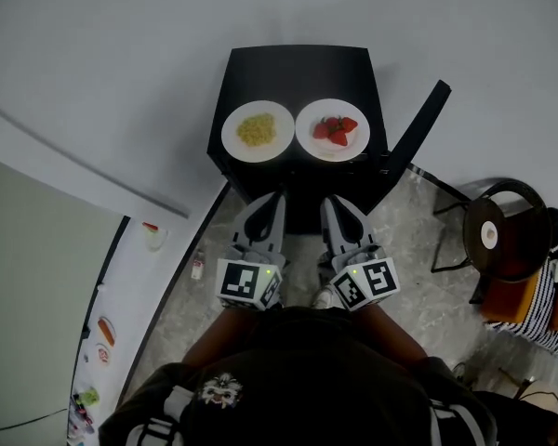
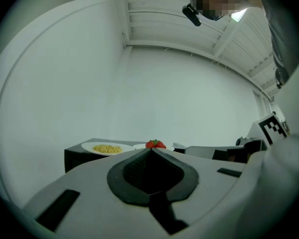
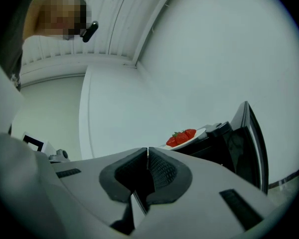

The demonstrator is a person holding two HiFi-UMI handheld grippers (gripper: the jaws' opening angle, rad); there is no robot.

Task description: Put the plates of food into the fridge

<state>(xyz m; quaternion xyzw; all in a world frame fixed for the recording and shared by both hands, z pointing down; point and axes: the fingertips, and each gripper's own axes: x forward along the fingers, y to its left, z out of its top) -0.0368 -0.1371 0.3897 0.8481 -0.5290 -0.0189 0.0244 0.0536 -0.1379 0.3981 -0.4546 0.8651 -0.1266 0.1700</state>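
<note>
On a black table (image 1: 298, 68), a plate of yellow food (image 1: 231, 134) is seen at twelve o'clock from the left gripper (image 1: 276, 198). A plate of strawberries (image 1: 314, 147) is seen at twelve o'clock from the right gripper (image 1: 328, 202). Neither is touched. Both grippers are clenched on nothing.

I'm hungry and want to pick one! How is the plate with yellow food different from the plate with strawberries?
The left plate holds one heap of small yellow food. The right plate holds a few red strawberries with green tops. The yellow food sits as one pile in the middle, while the strawberries are separate pieces. Both plates are white, round and look alike in size, and they sit side by side on the black table.
</note>
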